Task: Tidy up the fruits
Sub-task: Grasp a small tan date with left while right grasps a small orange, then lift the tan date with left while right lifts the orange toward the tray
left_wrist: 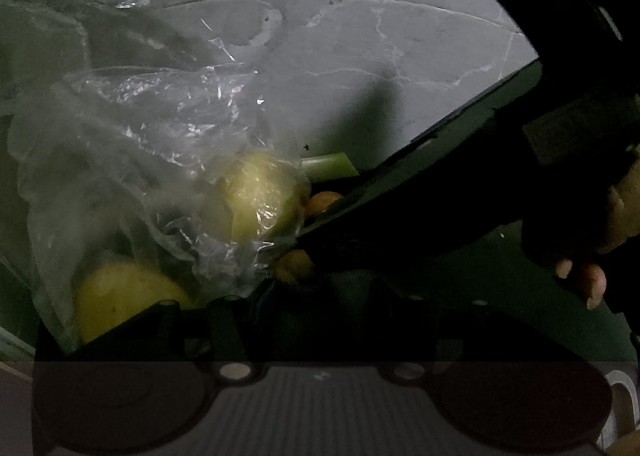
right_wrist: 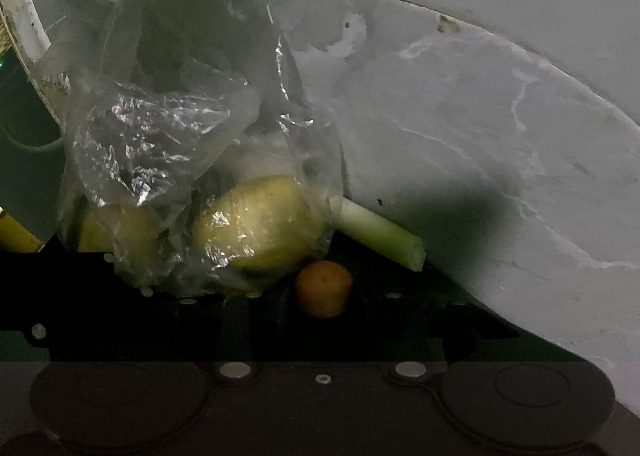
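Sorting looks barely begun: yellow lemons sit inside the crinkled clear plastic bag, small round orange fruit just beside it on the grey marble counter — next, probably reach the orange. Both jaws lost in shadow; cannot tell.

Yellow fruits in clear bag (crumpled)
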`<move>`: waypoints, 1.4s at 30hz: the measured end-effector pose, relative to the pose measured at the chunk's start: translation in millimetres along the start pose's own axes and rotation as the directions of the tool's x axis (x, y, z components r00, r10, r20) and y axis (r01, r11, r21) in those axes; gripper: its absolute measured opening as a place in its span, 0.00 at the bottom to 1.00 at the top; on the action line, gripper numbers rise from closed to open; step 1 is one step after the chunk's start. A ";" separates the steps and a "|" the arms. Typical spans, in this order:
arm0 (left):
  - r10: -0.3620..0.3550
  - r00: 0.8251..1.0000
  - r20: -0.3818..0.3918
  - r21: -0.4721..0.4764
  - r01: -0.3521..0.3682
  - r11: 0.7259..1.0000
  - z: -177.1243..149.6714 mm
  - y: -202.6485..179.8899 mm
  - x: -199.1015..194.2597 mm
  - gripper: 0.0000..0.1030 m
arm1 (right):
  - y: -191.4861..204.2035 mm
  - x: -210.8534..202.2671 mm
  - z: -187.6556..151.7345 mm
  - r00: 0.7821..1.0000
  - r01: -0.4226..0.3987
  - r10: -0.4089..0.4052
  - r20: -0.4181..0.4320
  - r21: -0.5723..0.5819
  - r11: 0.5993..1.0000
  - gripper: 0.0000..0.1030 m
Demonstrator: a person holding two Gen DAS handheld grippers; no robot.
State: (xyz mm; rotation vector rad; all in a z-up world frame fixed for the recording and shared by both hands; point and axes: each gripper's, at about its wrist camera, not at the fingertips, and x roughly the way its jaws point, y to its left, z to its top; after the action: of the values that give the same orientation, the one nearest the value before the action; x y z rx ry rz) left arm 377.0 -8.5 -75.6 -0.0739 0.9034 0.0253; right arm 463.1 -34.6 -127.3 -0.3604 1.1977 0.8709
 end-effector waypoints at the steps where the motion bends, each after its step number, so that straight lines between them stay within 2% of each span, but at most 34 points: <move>1: 0.000 1.000 0.000 0.001 0.000 1.000 0.3 0.5 1.2 0.54 | -2.6 -2.2 -2.5 1.000 0.006 -0.006 0.002 0.007 1.000 0.33; 8: 0.010 1.000 0.004 -0.017 -0.010 1.000 5.1 0.6 4.4 0.43 | -32.9 -24.3 -26.1 0.998 0.054 -0.055 0.006 0.113 0.992 0.33; 11: 0.015 1.000 0.002 -0.031 -0.015 0.999 6.8 -0.5 3.6 0.42 | -40.2 -32.1 -38.1 0.998 0.069 -0.070 0.003 0.131 0.989 0.33; 16: 0.020 1.000 0.002 -0.051 -0.020 0.999 12.7 -1.7 7.9 0.42 | -38.3 -39.4 -54.1 0.997 0.074 -0.075 0.002 0.146 0.986 0.33; 24: 0.040 0.999 -0.002 -0.060 -0.041 0.997 20.9 -1.5 16.7 0.31 | -30.7 -37.4 -64.5 0.997 0.075 -0.076 -0.004 0.169 0.983 0.33; 42: 0.010 1.000 -0.017 -0.062 -0.011 0.998 19.4 3.1 12.1 0.30 | -25.7 -41.2 -74.9 0.996 0.086 -0.091 0.015 0.215 0.973 0.33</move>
State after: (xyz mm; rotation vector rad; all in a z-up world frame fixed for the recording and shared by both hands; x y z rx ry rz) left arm 399.6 -4.1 -73.3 -0.1274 0.9193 0.0623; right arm 429.0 -117.0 -121.4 -0.2256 1.2304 0.6598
